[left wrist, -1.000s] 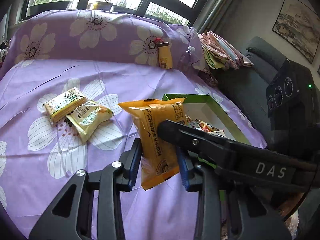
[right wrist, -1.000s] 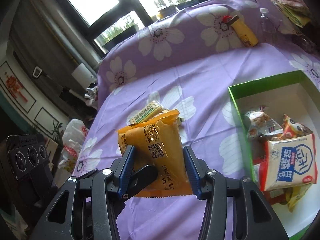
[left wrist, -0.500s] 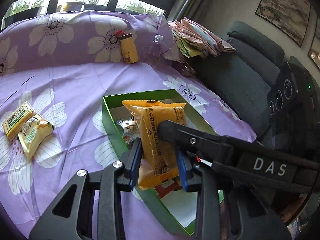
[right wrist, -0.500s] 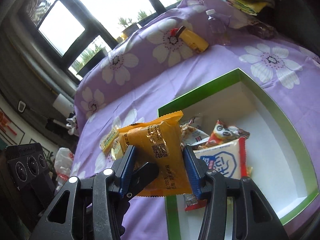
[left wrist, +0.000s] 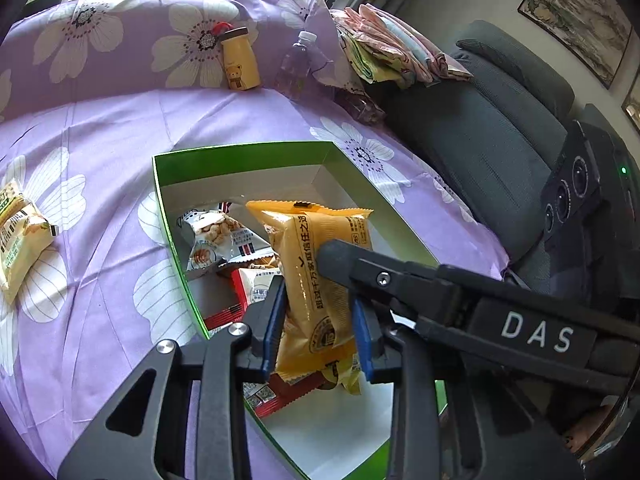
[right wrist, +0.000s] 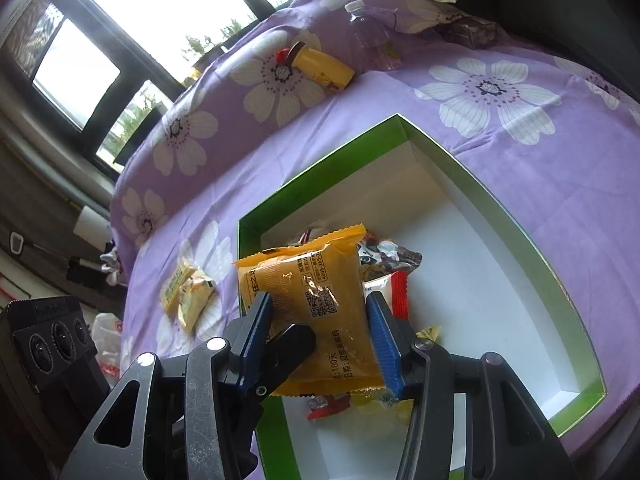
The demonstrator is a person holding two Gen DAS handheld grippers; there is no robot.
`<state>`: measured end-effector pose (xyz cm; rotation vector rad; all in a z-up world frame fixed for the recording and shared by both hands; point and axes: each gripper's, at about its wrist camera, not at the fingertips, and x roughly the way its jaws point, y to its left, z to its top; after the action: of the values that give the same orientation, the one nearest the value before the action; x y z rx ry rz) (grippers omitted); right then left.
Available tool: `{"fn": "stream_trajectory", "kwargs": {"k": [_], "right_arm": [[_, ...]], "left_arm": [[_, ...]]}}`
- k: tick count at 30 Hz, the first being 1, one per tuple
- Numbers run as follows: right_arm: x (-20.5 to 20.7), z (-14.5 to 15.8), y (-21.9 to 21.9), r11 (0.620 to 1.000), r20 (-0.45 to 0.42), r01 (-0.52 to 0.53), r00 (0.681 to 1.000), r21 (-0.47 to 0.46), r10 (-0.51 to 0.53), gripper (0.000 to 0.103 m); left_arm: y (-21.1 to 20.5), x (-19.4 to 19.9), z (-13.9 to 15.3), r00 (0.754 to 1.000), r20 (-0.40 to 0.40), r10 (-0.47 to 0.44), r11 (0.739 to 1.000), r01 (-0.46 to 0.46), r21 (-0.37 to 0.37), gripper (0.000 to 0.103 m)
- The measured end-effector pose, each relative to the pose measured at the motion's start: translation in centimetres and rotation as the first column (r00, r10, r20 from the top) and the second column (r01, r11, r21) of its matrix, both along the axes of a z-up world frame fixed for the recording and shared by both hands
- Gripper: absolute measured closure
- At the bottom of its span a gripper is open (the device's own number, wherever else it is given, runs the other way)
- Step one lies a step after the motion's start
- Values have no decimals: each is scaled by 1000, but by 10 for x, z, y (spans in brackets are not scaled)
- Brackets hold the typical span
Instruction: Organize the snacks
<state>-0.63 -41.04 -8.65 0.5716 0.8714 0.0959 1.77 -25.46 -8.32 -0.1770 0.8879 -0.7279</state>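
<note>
An orange snack pack [left wrist: 320, 280] is gripped by both grippers at once and hangs above the open green box [left wrist: 240, 152]. My left gripper [left wrist: 316, 328] is shut on the pack's lower part. My right gripper [right wrist: 316, 332] is shut on the same pack [right wrist: 316, 304], its black finger crossing the left wrist view. The box [right wrist: 440, 148] has white inner walls and holds several snack packs [left wrist: 216, 236] along its left side. Two pale yellow-green packs [left wrist: 16, 236] lie on the purple flowered cloth left of the box, also in the right wrist view [right wrist: 188, 296].
A yellow bottle [left wrist: 238, 60] and a clear plastic bottle [left wrist: 296, 64] lean at the back of the cloth. Folded cloths [left wrist: 392, 52] lie on a dark grey sofa [left wrist: 500, 140] at the right. Windows run along the back.
Both grippers have carried the orange pack from over the cloth rightward to above the green box. The two yellow-green packs now sit far left in the views.
</note>
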Motion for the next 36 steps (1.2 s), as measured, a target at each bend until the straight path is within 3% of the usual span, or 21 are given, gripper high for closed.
{"fn": "stream_trajectory", "kwargs": {"k": [9,17,26,32,36], "right_arm": [[1,-1,-3,1000,-11,14,1000,-5,-14,51],[-6,10,-3,994,20,75,997,-79,-74,49],[-12,25,12,983,68,92,994,-156,-82,39],[-13,34,31,979,100,79,993,-187,-61,27],[-10,36,56,974,111,31,994,-222,-6,25]], "left_arm": [[2,1,1,1000,-20,-1,1000,1,1,71],[27,-4,15,999,15,36,999,-36,3,70],[95,-9,32,988,53,147,989,-147,0,33],[160,-19,25,969,65,239,970,-241,24,20],[207,-20,4,943,38,330,939,-332,91,19]]}}
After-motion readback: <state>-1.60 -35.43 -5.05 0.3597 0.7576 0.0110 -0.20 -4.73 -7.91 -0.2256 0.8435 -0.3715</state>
